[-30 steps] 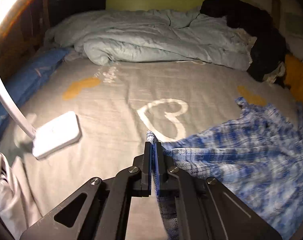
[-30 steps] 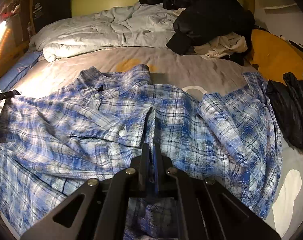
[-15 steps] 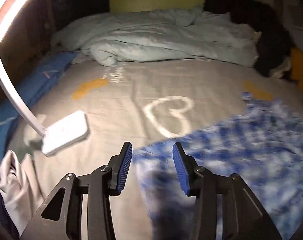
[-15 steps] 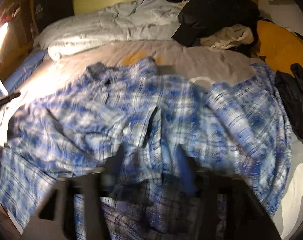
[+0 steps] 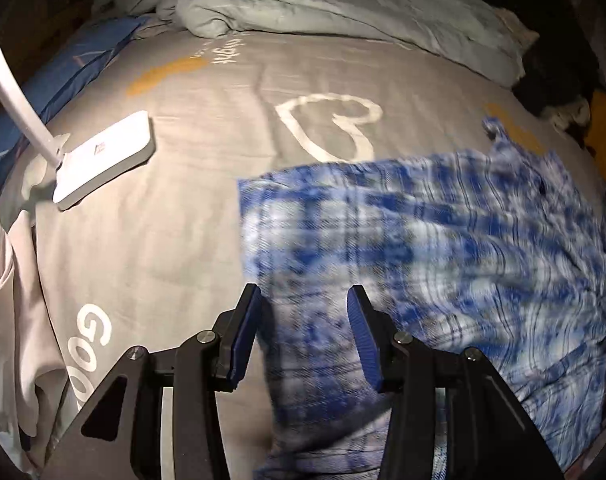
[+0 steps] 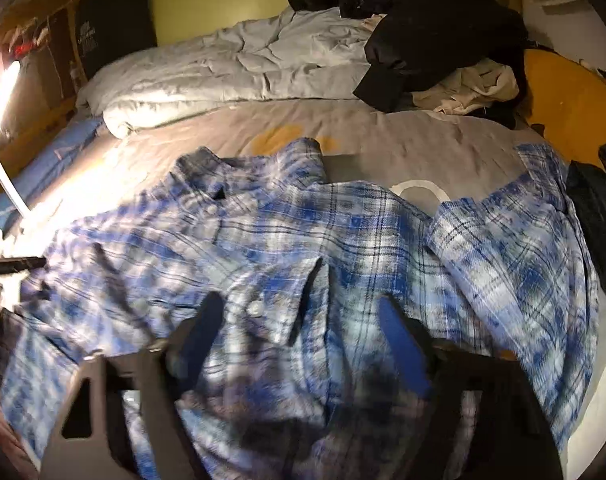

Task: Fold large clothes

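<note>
A blue and white plaid shirt (image 6: 303,240) lies spread on the grey bed sheet (image 5: 183,240), collar toward the far side. In the left wrist view its left edge (image 5: 423,240) lies flat, blurred. My left gripper (image 5: 303,336) is open and empty just above the shirt's edge. My right gripper (image 6: 303,340) is open and empty above the shirt's lower front, blurred by motion.
A white desk lamp (image 5: 103,156) stands on the bed at the left. A rumpled pale duvet (image 6: 223,72) lies across the far end. Dark clothes (image 6: 423,20) are piled at the far right. A beige garment (image 5: 15,320) lies at the near left.
Both grippers were shut on the shirt's edge one second ago. Both have opened and let go, and the shirt has dropped flat onto the bed.
</note>
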